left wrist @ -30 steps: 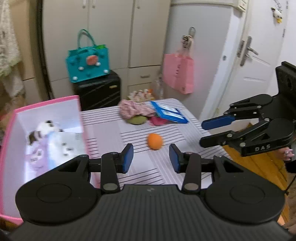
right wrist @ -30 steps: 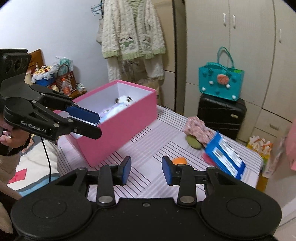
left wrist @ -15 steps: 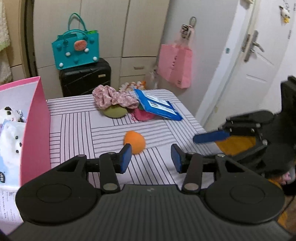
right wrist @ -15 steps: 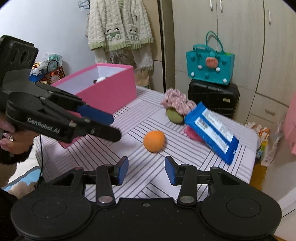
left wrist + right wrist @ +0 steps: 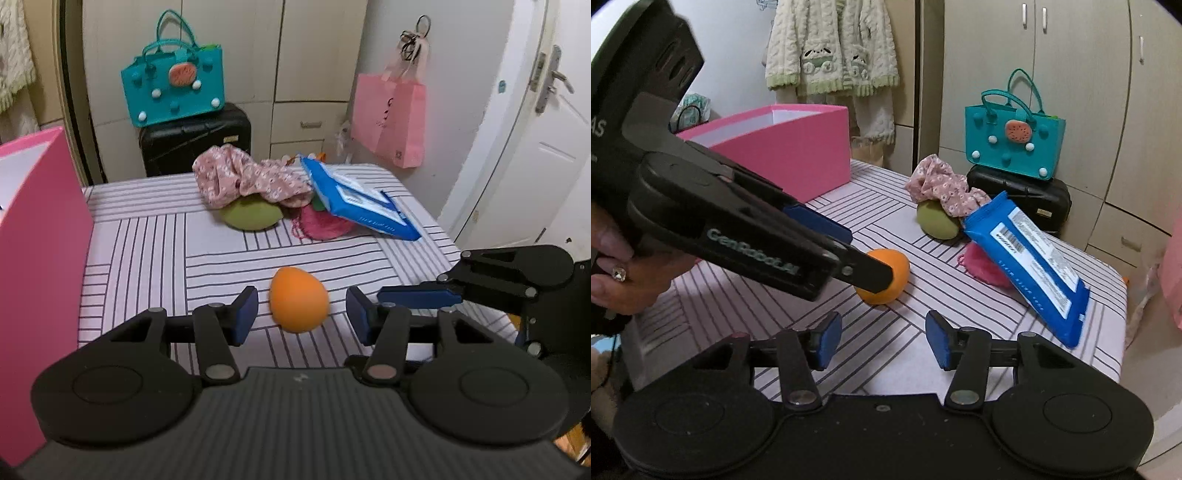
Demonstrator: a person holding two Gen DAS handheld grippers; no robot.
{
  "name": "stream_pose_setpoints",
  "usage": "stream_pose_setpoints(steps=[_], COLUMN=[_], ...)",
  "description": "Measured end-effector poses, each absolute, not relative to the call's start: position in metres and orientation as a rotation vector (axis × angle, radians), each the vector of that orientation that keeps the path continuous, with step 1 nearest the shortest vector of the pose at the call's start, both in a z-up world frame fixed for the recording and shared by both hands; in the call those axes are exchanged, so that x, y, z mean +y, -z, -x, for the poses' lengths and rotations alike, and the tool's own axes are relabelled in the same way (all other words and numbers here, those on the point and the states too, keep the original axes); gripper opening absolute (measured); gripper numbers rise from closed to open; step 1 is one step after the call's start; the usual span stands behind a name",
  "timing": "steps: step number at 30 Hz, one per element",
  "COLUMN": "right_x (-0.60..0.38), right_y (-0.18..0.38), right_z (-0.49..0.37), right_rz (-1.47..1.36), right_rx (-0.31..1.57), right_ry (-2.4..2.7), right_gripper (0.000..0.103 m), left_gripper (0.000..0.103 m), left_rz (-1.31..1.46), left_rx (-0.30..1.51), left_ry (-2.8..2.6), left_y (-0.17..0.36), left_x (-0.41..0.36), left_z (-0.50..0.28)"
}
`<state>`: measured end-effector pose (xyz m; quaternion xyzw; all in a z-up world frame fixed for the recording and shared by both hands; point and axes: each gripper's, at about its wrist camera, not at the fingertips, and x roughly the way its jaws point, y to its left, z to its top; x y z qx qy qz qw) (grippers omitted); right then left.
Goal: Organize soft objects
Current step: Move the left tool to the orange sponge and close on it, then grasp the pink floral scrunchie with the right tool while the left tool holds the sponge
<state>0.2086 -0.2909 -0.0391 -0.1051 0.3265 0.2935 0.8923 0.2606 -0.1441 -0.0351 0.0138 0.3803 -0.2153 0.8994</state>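
Observation:
An orange egg-shaped soft ball point(image 5: 298, 303) lies on the striped table point(image 5: 155, 243). My left gripper point(image 5: 301, 316) is open with the ball between its blue fingertips, not touching. In the right wrist view the left gripper's fingers point(image 5: 864, 275) reach the ball point(image 5: 892, 280) from the left. My right gripper point(image 5: 882, 341) is open and empty, just short of the ball. Behind lie a pink floral cloth point(image 5: 243, 177), a green soft pad point(image 5: 251, 216), a magenta soft piece point(image 5: 321, 223) and a blue packet point(image 5: 362, 203). The pink box point(image 5: 40, 236) stands at the left.
A teal bag point(image 5: 173, 88) sits on a black suitcase point(image 5: 195, 136) behind the table. A pink bag point(image 5: 388, 118) hangs on the wall, a white door point(image 5: 535, 147) is at the right. A knitted cardigan point(image 5: 831, 44) hangs beyond the box.
Both grippers have moved closer to the orange ball. The left gripper's open fingers now stand on either side of it. The pink box has slid further left in the left wrist view.

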Motion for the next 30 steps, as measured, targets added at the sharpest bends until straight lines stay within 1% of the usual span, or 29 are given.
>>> stream_pose_setpoints(steps=[5, 8, 15, 18, 20, 22, 26, 30], right_x=[-0.284, -0.284, -0.315, -0.323, -0.328, -0.334, -0.344, -0.335], right_y=[0.047, 0.048, 0.034, 0.026, 0.018, 0.011, -0.005, -0.014], right_z=[-0.221, -0.225, -0.232, -0.235, -0.239, -0.242, -0.256, -0.280], right_rz=[0.211, 0.231, 0.182, 0.183, 0.180, 0.165, 0.082, 0.044], right_rx=[0.671, 0.668, 0.707, 0.722, 0.724, 0.718, 0.712, 0.709], right_ry=[-0.613, -0.613, -0.597, -0.607, -0.607, -0.607, -0.630, -0.652], right_gripper=[0.057, 0.059, 0.060, 0.060, 0.060, 0.060, 0.061, 0.062], left_gripper=[0.052, 0.055, 0.055, 0.054, 0.050, 0.041, 0.038, 0.038], left_rz=[-0.002, 0.051, 0.117, 0.120, 0.150, 0.191, 0.218, 0.228], left_rx=[0.803, 0.821, 0.858, 0.833, 0.830, 0.838, 0.833, 0.829], left_ry=[0.410, 0.408, 0.419, 0.409, 0.413, 0.433, 0.437, 0.432], left_y=[0.045, 0.050, 0.061, 0.064, 0.064, 0.066, 0.068, 0.068], left_x=[-0.144, -0.141, -0.144, -0.147, -0.145, -0.142, -0.140, -0.139], left_z=[-0.273, -0.280, -0.286, -0.285, -0.287, -0.291, -0.290, -0.287])
